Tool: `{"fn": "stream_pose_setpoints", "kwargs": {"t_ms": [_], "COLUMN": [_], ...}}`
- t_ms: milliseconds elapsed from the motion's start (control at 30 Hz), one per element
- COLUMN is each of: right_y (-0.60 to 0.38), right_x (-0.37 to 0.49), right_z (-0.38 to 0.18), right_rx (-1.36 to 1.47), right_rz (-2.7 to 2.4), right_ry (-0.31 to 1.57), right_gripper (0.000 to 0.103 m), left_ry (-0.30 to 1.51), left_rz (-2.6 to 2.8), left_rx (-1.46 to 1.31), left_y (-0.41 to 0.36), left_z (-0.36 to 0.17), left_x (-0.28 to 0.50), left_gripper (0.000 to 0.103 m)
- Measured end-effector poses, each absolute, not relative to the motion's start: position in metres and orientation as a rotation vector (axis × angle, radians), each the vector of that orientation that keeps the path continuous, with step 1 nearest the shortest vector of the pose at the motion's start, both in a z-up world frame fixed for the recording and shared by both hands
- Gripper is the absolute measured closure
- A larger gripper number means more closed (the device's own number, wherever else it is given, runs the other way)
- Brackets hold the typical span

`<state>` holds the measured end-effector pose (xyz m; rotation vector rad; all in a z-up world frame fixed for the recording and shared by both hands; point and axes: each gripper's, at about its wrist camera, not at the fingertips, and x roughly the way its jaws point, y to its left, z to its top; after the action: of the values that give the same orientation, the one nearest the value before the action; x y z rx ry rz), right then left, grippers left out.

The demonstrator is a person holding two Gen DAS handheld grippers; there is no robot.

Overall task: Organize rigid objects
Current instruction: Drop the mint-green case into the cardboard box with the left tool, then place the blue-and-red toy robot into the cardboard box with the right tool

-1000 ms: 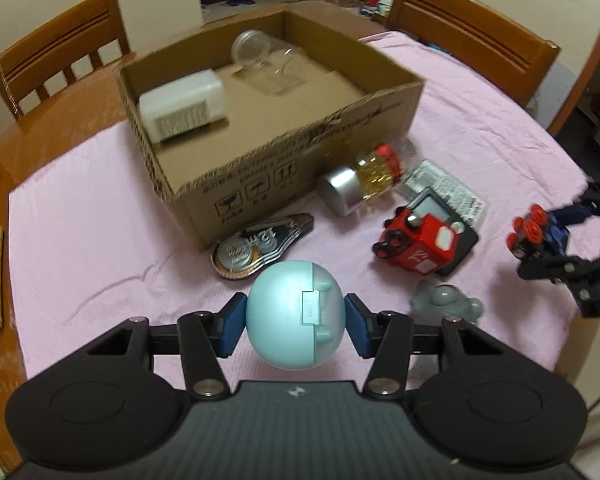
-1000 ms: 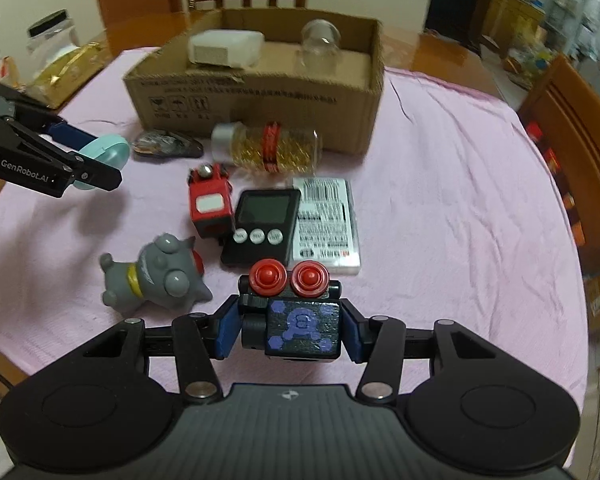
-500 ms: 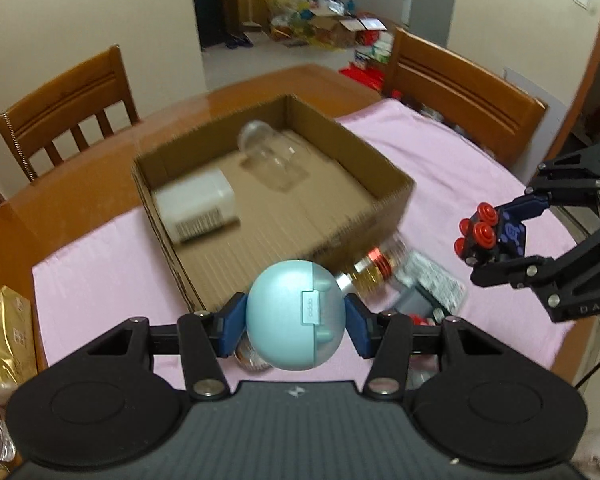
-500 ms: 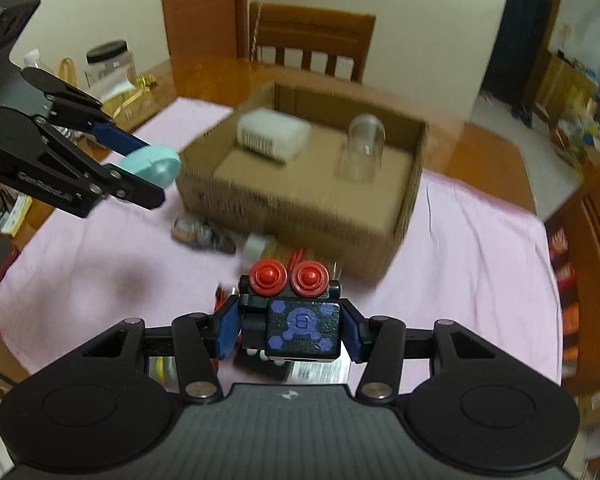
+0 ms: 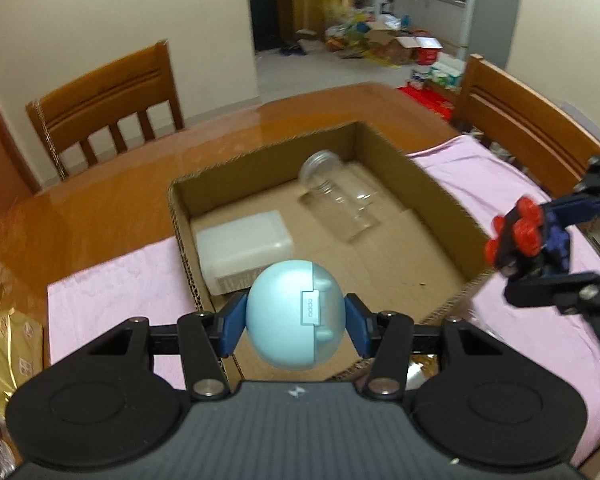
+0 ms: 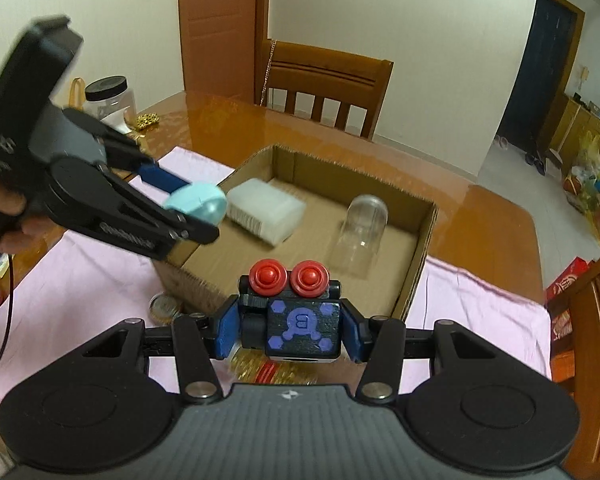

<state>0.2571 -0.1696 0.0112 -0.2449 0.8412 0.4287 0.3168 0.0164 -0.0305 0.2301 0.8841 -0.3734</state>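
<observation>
Gripping blue egg case (image 5: 295,314); robot toy (image 6: 296,312) clamped.

A small raised tab on the front seam of the light-blue round case (image 5: 296,314) bore the lettering "oppo", printed sideways. The black toy robot (image 6: 296,316) carried a purple emblem on its front panel with a single character resembling the letter "B". White lettering ran along the side arm of the left gripper (image 6: 202,206) in the right wrist view, but it was blurred and could not be read. Print on the side of the white box (image 5: 246,254) was likewise illegible.
</observation>
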Motion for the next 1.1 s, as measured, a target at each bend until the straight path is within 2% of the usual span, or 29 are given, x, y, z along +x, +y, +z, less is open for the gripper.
{"fn": "stream_pose_setpoints", "kwargs": {"t_ms": [367, 433, 467, 500, 633, 700, 1100], "right_y": [-0.173, -0.174, -0.174, -0.174, -0.176, -0.178, -0.177], "right_x": [0.286, 0.288, 0.290, 0.291, 0.299, 0.304, 0.320], "right_z": [0.006, 0.004, 0.003, 0.002, -0.003, -0.005, -0.014], "right_rx": [-0.237, -0.240, -0.244, -0.248, -0.256, -0.252, -0.253], "right_rz": [0.453, 0.456, 0.457, 0.455, 0.449, 0.442, 0.423], "right_ry": [0.860, 0.868, 0.873, 0.875, 0.882, 0.890, 0.907], "right_gripper": [0.047, 0.047, 0.047, 0.047, 0.047, 0.047, 0.047], "left_ry": [0.924, 0.892, 0.880, 0.862, 0.809, 0.794, 0.844], "left_rz": [-0.269, -0.244, -0.232, -0.219, -0.207, -0.190, -0.088], "left_rx": [0.141, 0.129, 0.124, 0.119, 0.122, 0.124, 0.111], "left_y": [0.018, 0.018, 0.018, 0.018, 0.023, 0.028, 0.055], "left_z": [-0.064, -0.061, -0.059, -0.055, -0.035, -0.027, -0.029], "left_x": [0.331, 0.331, 0.331, 0.330, 0.319, 0.312, 0.245], "left_gripper": [0.051, 0.038, 0.020, 0.013, 0.009, 0.004, 0.002]}}
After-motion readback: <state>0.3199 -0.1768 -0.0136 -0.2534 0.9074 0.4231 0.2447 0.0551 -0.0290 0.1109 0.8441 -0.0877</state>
